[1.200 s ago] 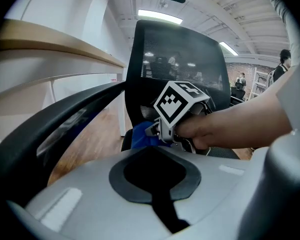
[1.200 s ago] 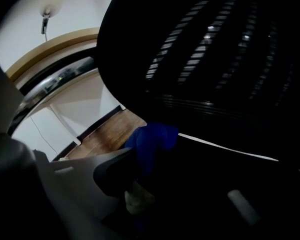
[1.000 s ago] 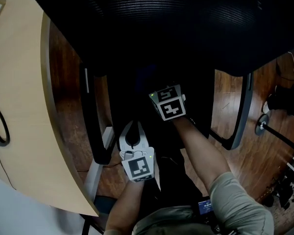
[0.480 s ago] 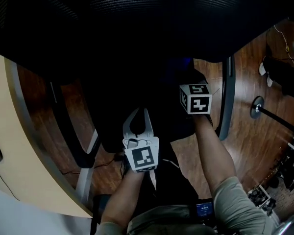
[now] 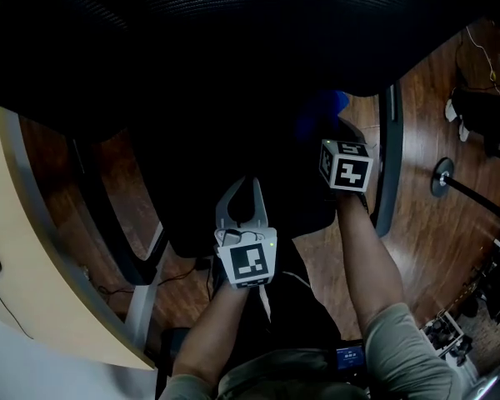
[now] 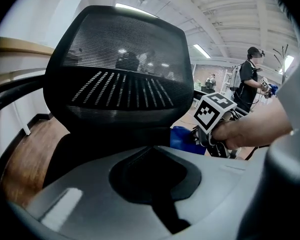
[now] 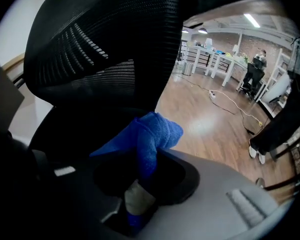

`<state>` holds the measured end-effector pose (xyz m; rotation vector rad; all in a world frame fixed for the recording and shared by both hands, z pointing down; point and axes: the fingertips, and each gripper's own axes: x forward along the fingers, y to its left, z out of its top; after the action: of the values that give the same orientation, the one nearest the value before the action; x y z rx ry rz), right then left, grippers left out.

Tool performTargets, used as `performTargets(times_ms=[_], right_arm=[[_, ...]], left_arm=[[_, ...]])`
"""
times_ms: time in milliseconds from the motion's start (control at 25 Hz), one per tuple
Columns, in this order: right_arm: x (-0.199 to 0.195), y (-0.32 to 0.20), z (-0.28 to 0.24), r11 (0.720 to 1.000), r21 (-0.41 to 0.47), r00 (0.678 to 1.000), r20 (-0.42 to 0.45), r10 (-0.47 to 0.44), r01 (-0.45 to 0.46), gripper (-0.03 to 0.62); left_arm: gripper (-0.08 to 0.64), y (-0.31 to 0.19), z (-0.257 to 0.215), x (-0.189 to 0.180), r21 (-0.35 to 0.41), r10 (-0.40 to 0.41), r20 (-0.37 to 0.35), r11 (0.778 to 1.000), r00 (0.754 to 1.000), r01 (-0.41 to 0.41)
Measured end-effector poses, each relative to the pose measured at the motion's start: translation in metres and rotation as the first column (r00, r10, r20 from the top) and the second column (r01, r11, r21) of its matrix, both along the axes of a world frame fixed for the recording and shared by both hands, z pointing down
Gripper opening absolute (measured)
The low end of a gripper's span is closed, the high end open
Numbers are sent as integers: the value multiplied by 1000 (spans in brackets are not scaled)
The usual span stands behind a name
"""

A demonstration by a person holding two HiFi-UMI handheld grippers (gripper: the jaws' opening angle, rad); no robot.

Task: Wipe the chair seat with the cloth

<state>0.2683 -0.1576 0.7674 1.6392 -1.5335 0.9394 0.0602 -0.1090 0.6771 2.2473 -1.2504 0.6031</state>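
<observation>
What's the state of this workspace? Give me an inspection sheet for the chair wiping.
Surface: black chair seat, too dark to judge dirt.
Job's things: blue cloth, bunched, near the seat's right side.
Clutter: round stand base on the wood floor, right of chair.
Grippers: right tongs clamped on the cloth; left tongs closed, empty, over the seat's front.
Cables: cord lying across that floor.
Surroundings: pale desk at left; person standing in the background.

Blue cloth [image 7: 155, 131] pinched in right tool [image 7: 139, 186], before black mesh chair back [image 7: 100, 49].
</observation>
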Motion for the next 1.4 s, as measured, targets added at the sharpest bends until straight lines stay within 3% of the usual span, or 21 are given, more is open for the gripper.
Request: performTargets(times_ms=[240, 440, 680, 960, 1160, 1400], right_arm=[[-31, -7, -29, 997, 69, 999, 22, -38, 37, 94], [-124, -7, -61, 971, 136, 973, 87, -212, 199, 94], [-272, 4, -75, 896, 155, 875, 202, -440, 415, 95], [-387, 25, -61, 783, 156, 748, 234, -622, 602, 98], [-422, 39, -45, 749, 123, 712, 242, -659, 651, 98], [-408, 39, -16, 777, 96, 745, 232, -625, 622, 97]], left_arm=[[6, 4, -23, -35, 26, -82, -16, 996, 996, 82], [6, 15, -53, -86, 45, -155, 17, 987, 988, 154], [6, 63, -65, -144, -40, -271, 8, 962, 963, 271], [6, 88, -61, -186, -26, -276, 31, 961, 961, 277], [6, 86, -66, -207, -13, -271, 30, 962, 962, 271], [5, 80, -42, -197, -24, -227, 28, 974, 974, 227]])
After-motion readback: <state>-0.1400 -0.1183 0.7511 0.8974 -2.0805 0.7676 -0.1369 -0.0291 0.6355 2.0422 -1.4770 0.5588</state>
